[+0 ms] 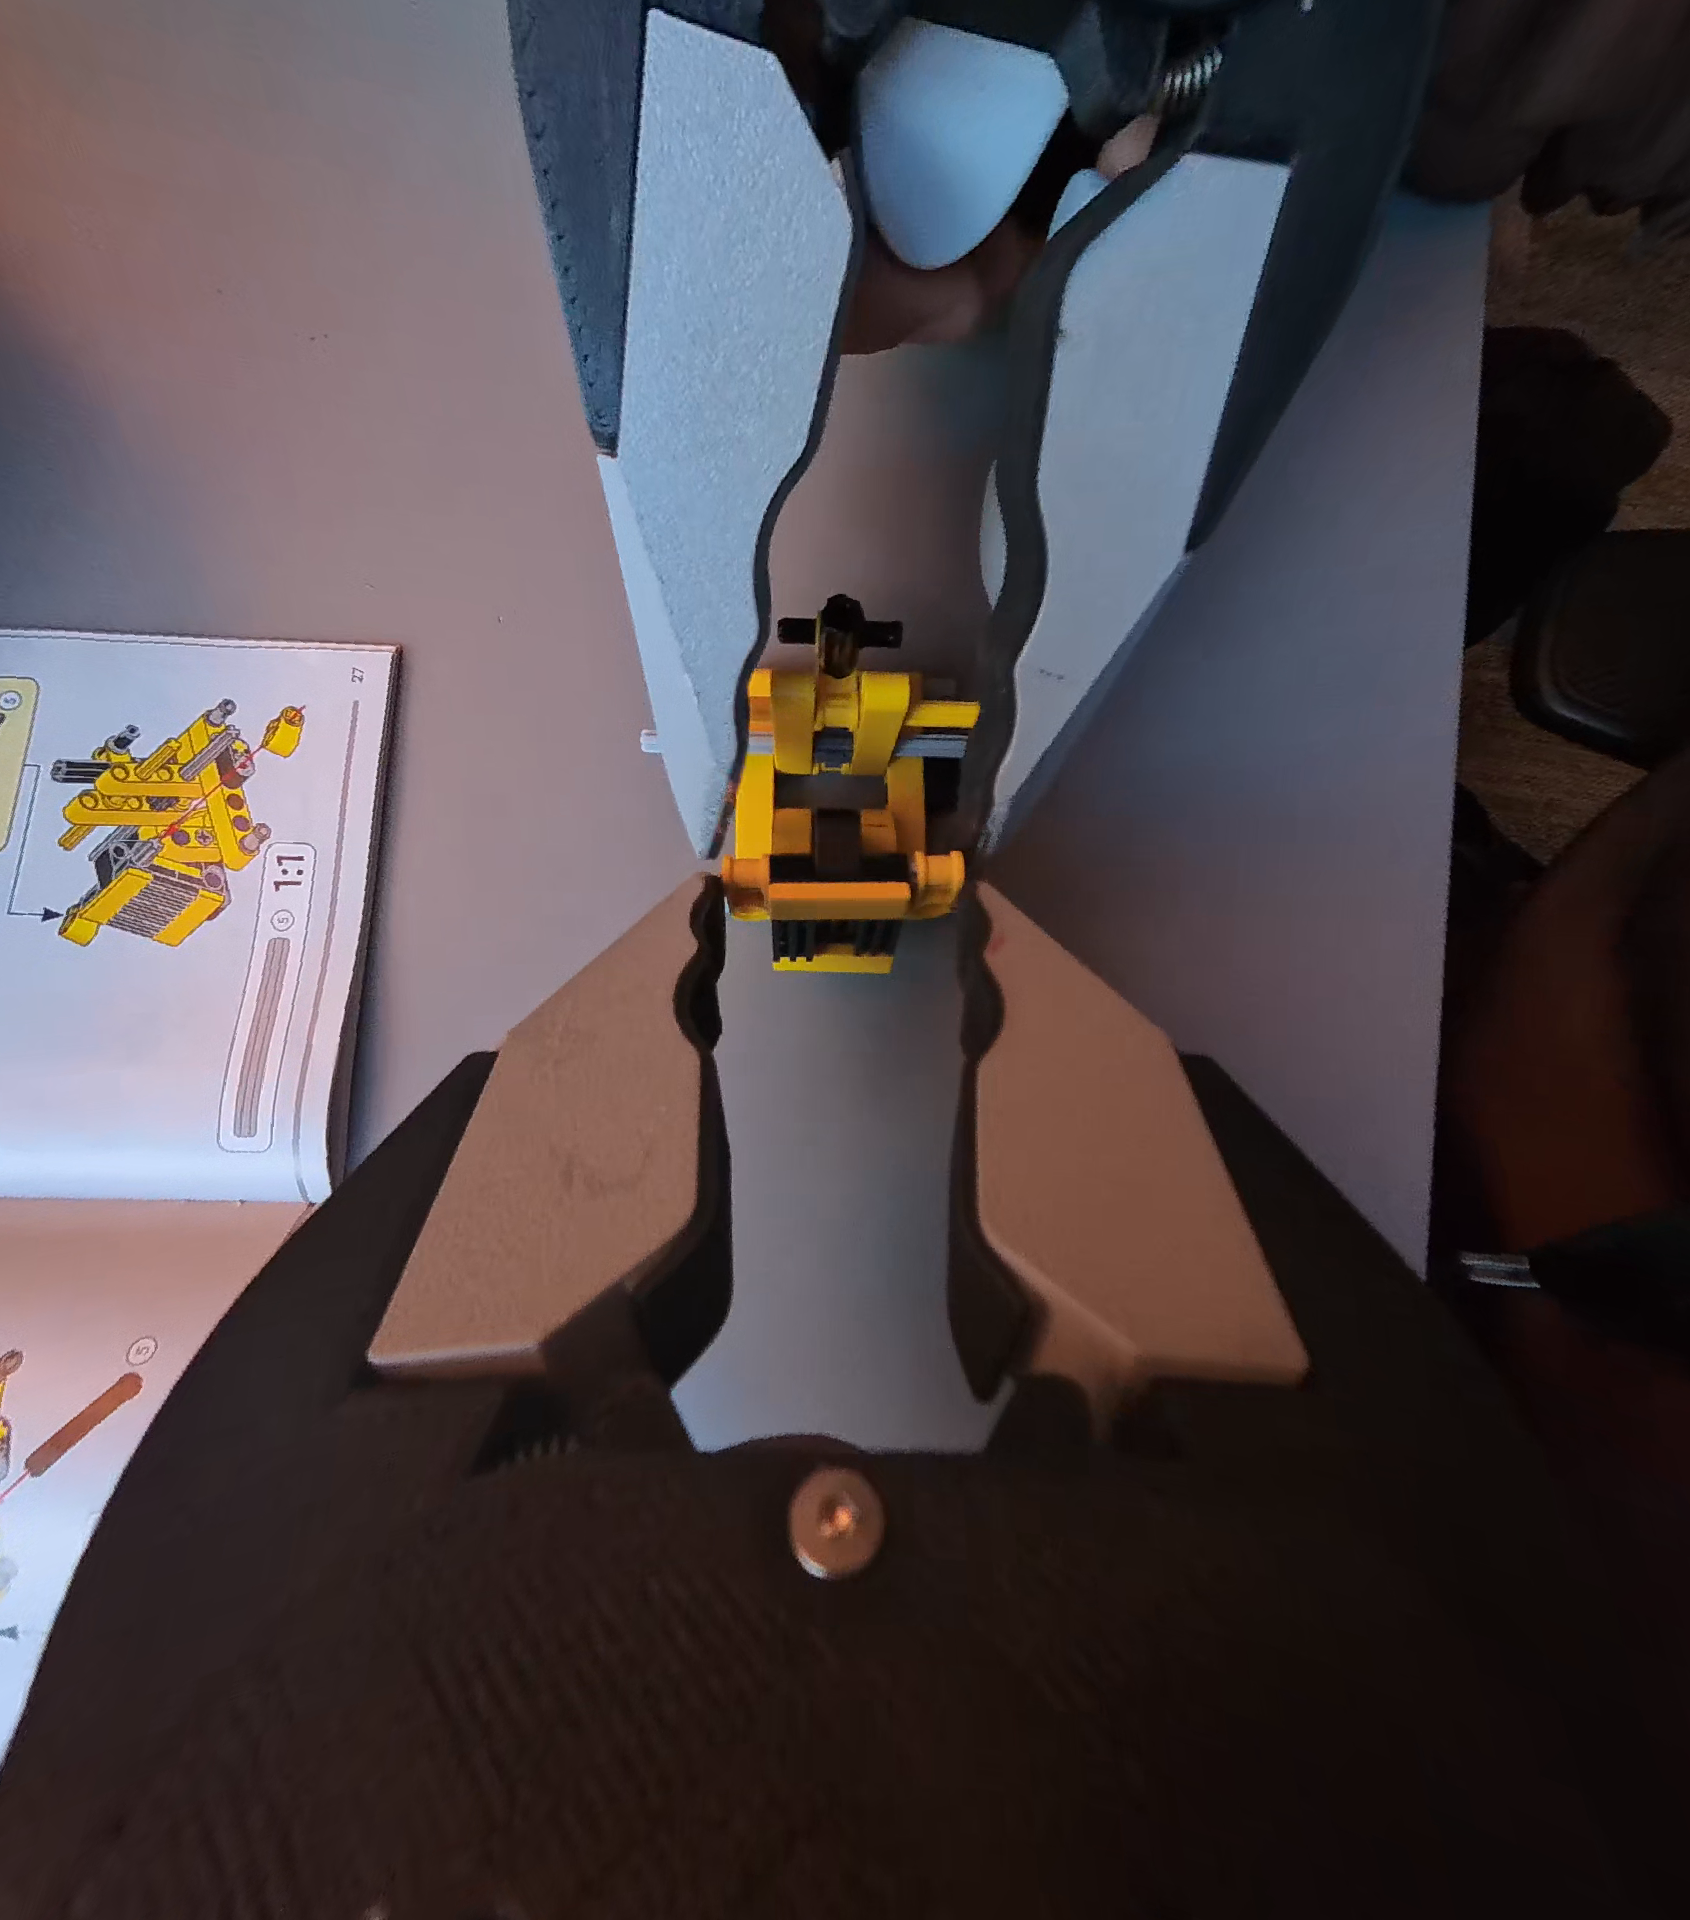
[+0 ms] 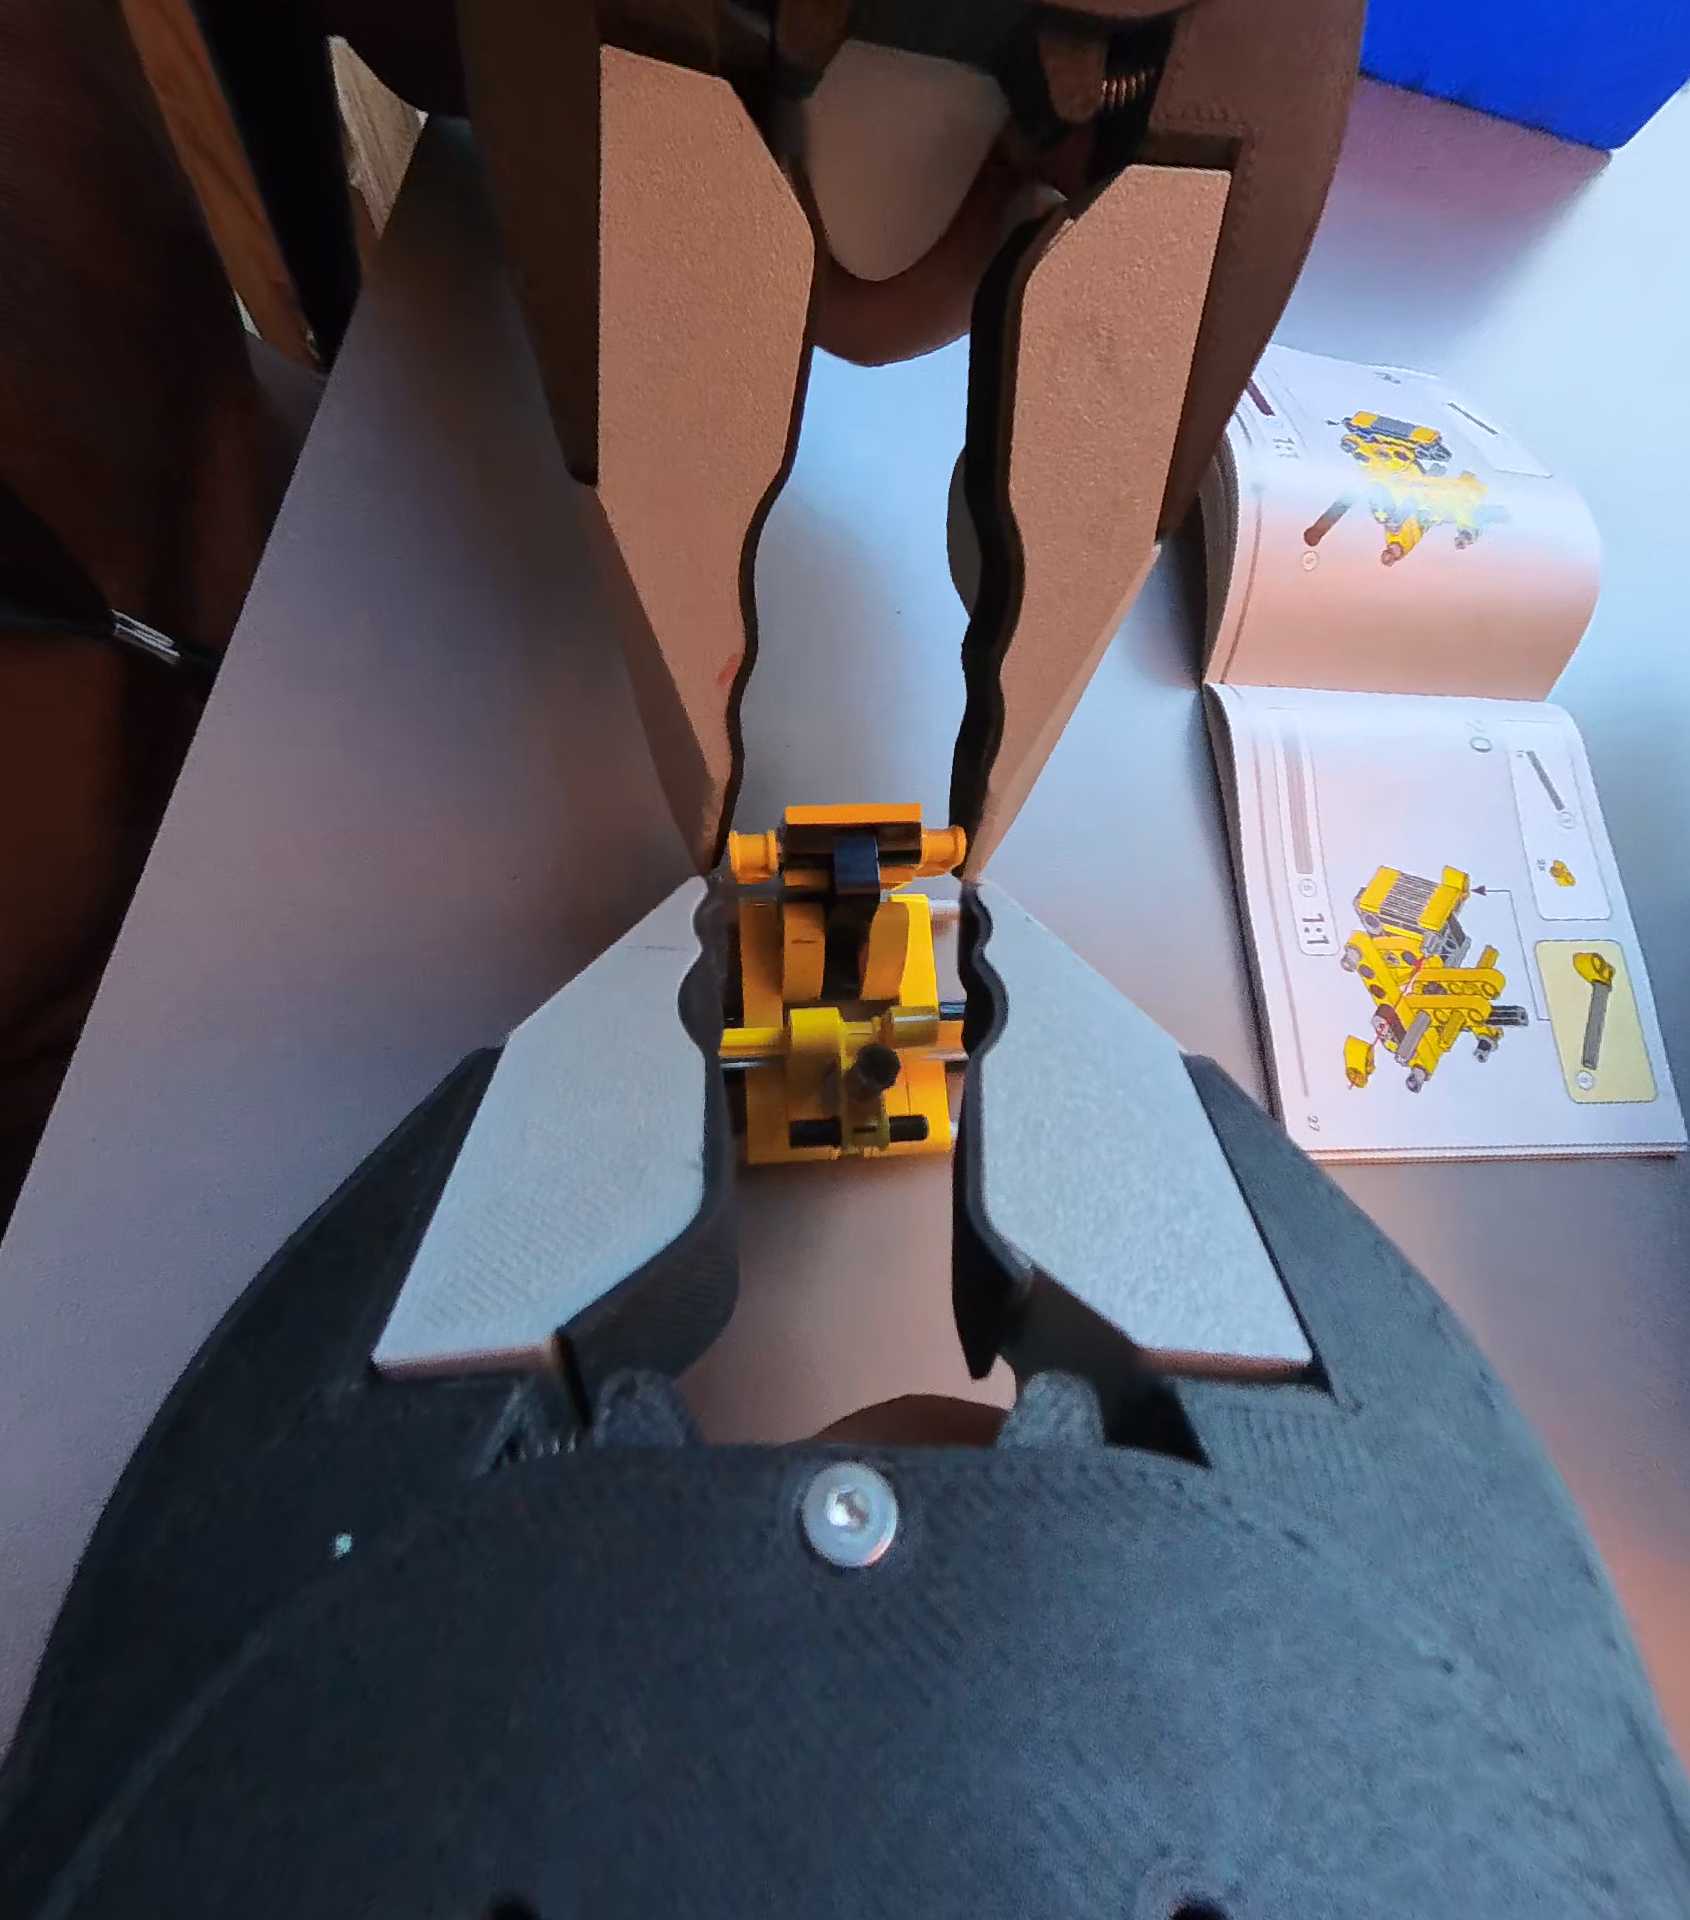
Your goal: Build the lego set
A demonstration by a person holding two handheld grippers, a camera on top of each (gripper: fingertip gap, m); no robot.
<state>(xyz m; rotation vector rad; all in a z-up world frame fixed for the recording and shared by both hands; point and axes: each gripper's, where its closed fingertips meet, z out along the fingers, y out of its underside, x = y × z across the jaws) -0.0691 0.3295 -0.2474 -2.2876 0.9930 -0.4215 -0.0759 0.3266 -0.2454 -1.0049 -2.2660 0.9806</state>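
Note:
A small yellow and black lego model (image 1: 841, 758) is held above the grey table (image 1: 197, 416) between both grippers, which face each other tip to tip. My left gripper (image 1: 839, 894) is shut on the model's end with the yellow side pins. My right gripper (image 1: 851, 821) comes in from the top of the left wrist view and clamps the model's middle. In the right wrist view the model (image 2: 841, 977) sits between my right gripper's (image 2: 836, 935) fingers, a black pin part at its near end. The left gripper (image 2: 841, 847) grips the far end.
An open instruction booklet (image 1: 124, 904) lies on the table to the left; in the right wrist view it (image 2: 1423, 914) lies to the right. The table edge (image 1: 1443, 727) runs close by, with a dark chair (image 1: 1651, 644) beyond. A blue object (image 2: 1527, 62) sits far back. Both grippers' tips are close together, under 4 cm apart.

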